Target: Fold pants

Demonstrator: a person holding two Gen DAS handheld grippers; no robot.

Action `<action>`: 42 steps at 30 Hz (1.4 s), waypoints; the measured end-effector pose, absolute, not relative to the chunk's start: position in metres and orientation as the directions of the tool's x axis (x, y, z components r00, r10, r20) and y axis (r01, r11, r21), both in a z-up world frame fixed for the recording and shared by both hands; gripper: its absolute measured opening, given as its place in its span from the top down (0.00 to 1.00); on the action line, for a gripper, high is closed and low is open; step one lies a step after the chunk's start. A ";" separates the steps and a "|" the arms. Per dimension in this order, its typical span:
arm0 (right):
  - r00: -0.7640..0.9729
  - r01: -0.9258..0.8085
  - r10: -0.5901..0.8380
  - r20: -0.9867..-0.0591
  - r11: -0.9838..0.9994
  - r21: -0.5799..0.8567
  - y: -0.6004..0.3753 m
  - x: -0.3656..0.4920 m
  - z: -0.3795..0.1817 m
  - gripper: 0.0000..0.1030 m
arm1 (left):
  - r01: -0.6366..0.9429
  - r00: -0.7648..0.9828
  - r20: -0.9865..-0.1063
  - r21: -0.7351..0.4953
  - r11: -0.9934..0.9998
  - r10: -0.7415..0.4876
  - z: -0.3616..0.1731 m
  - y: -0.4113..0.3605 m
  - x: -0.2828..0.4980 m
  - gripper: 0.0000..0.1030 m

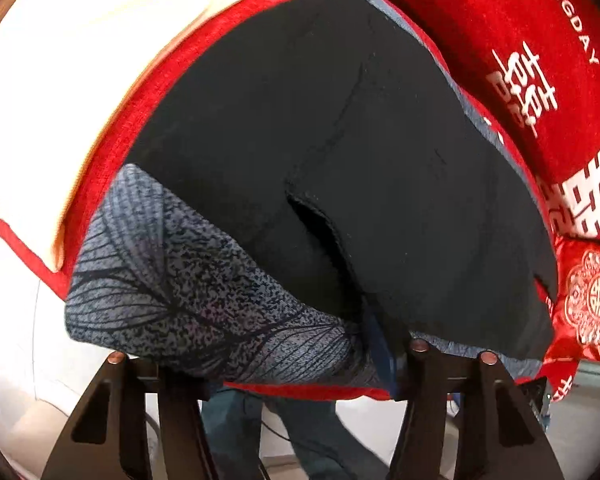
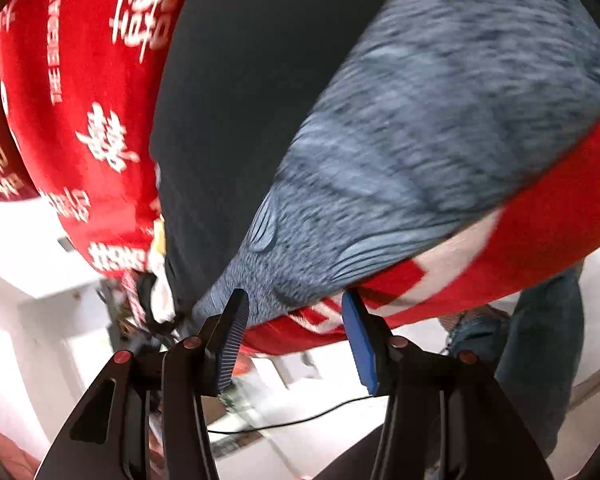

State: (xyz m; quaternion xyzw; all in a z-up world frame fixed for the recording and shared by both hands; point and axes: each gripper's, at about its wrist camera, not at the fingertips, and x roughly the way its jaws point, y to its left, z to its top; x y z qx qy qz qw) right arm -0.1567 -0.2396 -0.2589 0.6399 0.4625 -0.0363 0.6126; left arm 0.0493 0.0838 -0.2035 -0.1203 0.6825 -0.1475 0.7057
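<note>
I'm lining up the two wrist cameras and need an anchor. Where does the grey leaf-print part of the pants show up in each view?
Left wrist: the grey leaf-print part lies lower left, below the black part, just above the left gripper.
Right wrist: it fills the upper right, blurred, tapering down to the right gripper.
Shared landmark: the red cover with white characters, beyond the black part.

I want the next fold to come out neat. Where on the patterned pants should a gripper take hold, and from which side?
Probably the near edge of the grey leaf-print pants, approached from the bed's front edge: the fabric overhangs the red bedspread there, so one finger can slip underneath.
</note>
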 end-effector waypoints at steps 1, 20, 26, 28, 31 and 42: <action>0.601 0.627 0.537 -0.592 0.142 0.766 -0.242 -0.160 -0.259 0.49 | 0.050 0.026 -0.927 -0.374 0.926 -0.375 -0.204 0.083 0.050 0.46; 0.596 0.456 0.585 -0.549 0.316 0.832 -0.317 -0.044 -0.127 0.92 | 0.108 0.189 -0.870 -0.443 0.890 -0.456 -0.088 0.048 0.122 0.80; 0.500 0.436 0.635 -0.588 0.402 0.805 -0.372 0.074 -0.140 0.92 | 0.174 0.259 -0.875 -0.374 0.911 -0.409 -0.106 -0.011 0.212 0.80; 0.446 0.469 0.646 -0.619 0.421 0.777 -0.385 0.103 -0.166 0.91 | 0.192 0.258 -0.892 -0.329 0.925 -0.371 -0.125 -0.027 0.233 0.80; 0.344 0.538 0.643 -0.685 0.463 0.705 -0.400 0.140 -0.215 0.88 | 0.209 0.250 -0.928 -0.228 0.951 -0.277 -0.167 -0.052 0.255 0.74; 0.305 0.485 0.593 -0.745 0.576 0.658 -0.392 0.158 -0.193 0.40 | 0.131 0.375 -0.913 -0.118 0.984 -0.159 -0.115 -0.039 0.240 0.21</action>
